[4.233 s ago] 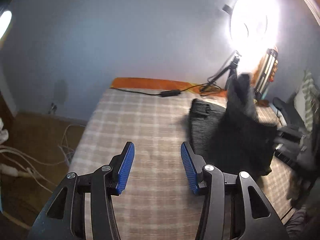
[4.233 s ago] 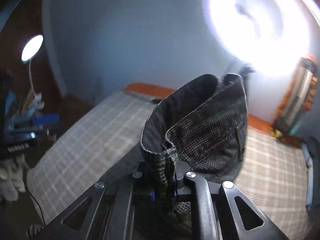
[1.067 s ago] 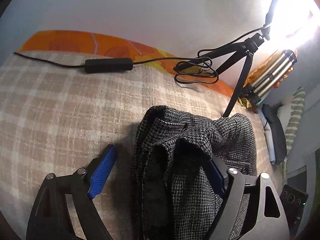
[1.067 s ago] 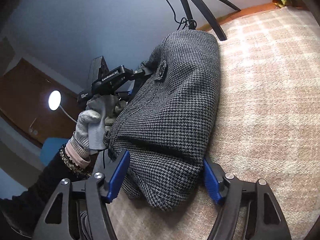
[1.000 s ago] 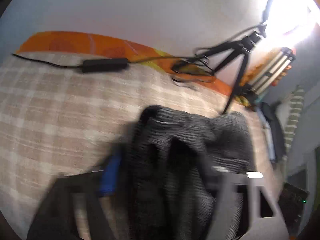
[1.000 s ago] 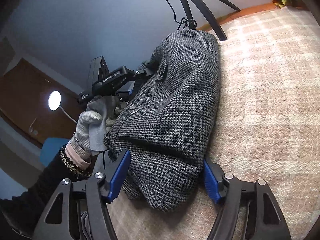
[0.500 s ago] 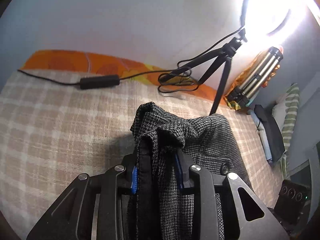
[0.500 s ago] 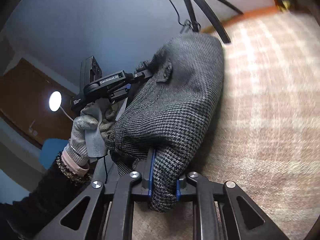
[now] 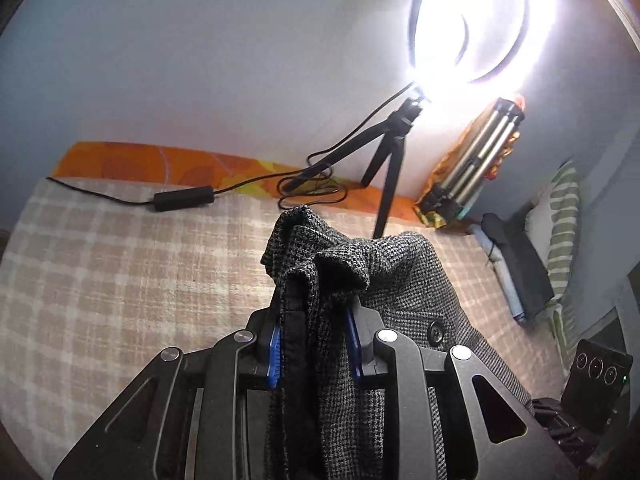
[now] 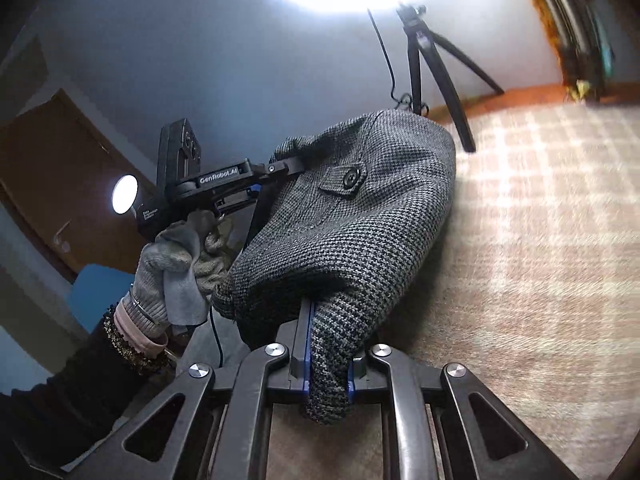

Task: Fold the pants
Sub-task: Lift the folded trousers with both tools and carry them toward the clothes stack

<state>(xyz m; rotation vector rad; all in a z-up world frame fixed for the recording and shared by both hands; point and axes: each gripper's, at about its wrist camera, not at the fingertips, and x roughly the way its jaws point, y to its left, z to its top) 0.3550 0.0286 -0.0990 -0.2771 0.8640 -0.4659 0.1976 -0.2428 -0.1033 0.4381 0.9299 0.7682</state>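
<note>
The dark grey houndstooth pants (image 9: pixel 400 292) are bunched and held up over the plaid bed cover (image 9: pixel 120 264). My left gripper (image 9: pixel 316 344) is shut on a thick fold of them at the waistband, near a black button (image 9: pixel 435 329). My right gripper (image 10: pixel 327 368) is shut on another fold of the pants (image 10: pixel 352 220), which hang between the two grippers just above the bed cover (image 10: pixel 540 260). The left gripper, in a gloved hand, also shows in the right wrist view (image 10: pixel 224 184), clamped on the far end.
A ring light on a black tripod (image 9: pixel 392 168) stands at the bed's far edge, with its cable and inline switch (image 9: pixel 184 199) lying on the cover. A folded metal tripod (image 9: pixel 476 160) leans against the wall. A desk lamp (image 10: pixel 125 199) glows at the left.
Both grippers have closed on the pants. They have lifted the bunched fabric a little off the bed cover.
</note>
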